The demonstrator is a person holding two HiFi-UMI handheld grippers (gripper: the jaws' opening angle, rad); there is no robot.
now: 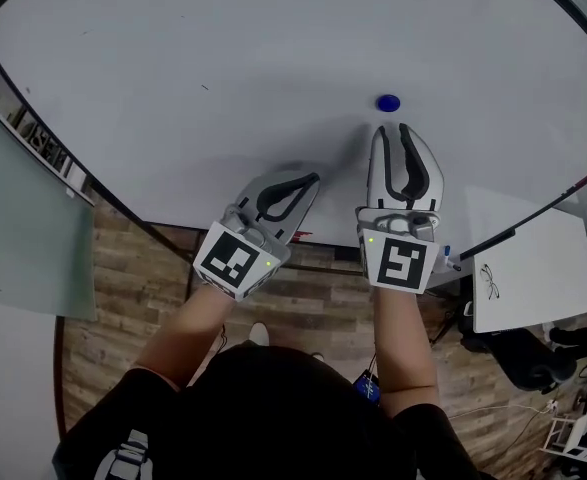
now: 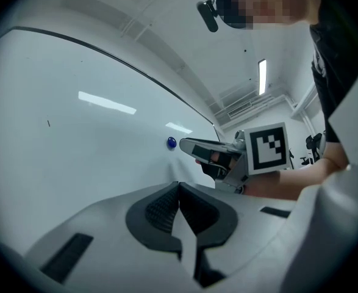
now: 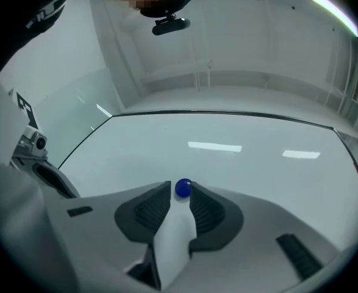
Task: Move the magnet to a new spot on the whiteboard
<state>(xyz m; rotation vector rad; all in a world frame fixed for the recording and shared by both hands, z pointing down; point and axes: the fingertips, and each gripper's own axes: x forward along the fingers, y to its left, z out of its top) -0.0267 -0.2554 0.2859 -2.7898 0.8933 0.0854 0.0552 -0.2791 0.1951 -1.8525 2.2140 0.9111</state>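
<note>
A small round blue magnet point(image 1: 387, 102) sticks to the big whiteboard point(image 1: 223, 78). My right gripper point(image 1: 392, 128) points at it from just below, jaws open, with the tips a short way off the magnet. In the right gripper view the magnet point(image 3: 183, 188) shows in the gap at the far end of the jaws of the right gripper point(image 3: 180, 195), and no pad presses on it. My left gripper point(image 1: 308, 180) rests to the lower left, shut on nothing. The left gripper view shows its own tips point(image 2: 179, 187) touching each other, and farther off the magnet point(image 2: 171, 143) and the right gripper point(image 2: 196, 148).
The whiteboard's dark bottom edge point(image 1: 143, 223) runs just under both grippers. A smaller white board with a sketch point(image 1: 528, 268) stands at the lower right, with a black rod point(image 1: 558, 203) across it. A glass panel point(image 1: 23, 218) is at the left, over wooden floor point(image 1: 123, 288).
</note>
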